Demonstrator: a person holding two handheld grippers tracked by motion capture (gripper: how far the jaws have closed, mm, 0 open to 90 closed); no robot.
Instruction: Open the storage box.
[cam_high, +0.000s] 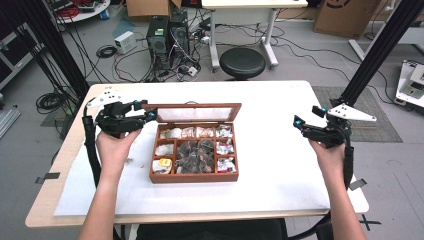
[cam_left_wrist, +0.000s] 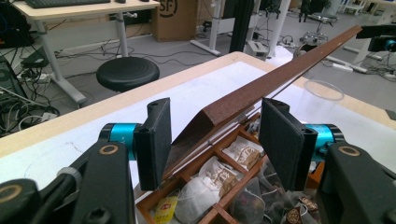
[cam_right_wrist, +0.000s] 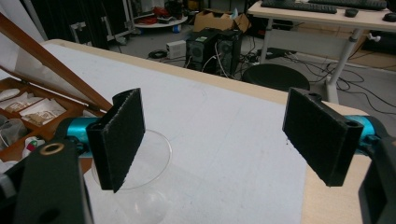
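Note:
A wooden tea box (cam_high: 195, 177) sits mid-table, its compartments full of tea bags (cam_high: 192, 150). Its glass-paned lid (cam_high: 197, 106) stands raised. My left gripper (cam_high: 145, 111) is at the lid's left corner; in the left gripper view, the left gripper (cam_left_wrist: 212, 140) is shut on the lid's (cam_left_wrist: 261, 86) brown end, above the tea bags (cam_left_wrist: 210, 177). My right gripper (cam_high: 307, 115) hangs over the table's right side, apart from the box. In the right gripper view, the right gripper (cam_right_wrist: 219, 140) is open and holds nothing, with a clear plastic cup (cam_right_wrist: 135, 163) just below its left jaw.
A white sheet (cam_high: 280, 165) covers the tabletop. The clear cup (cam_left_wrist: 322, 93) stands right of the box. Beyond the far edge are a black stool (cam_high: 242, 62), computer towers (cam_high: 167, 35) and loose cables. Black frame posts (cam_high: 375, 50) rise at both sides.

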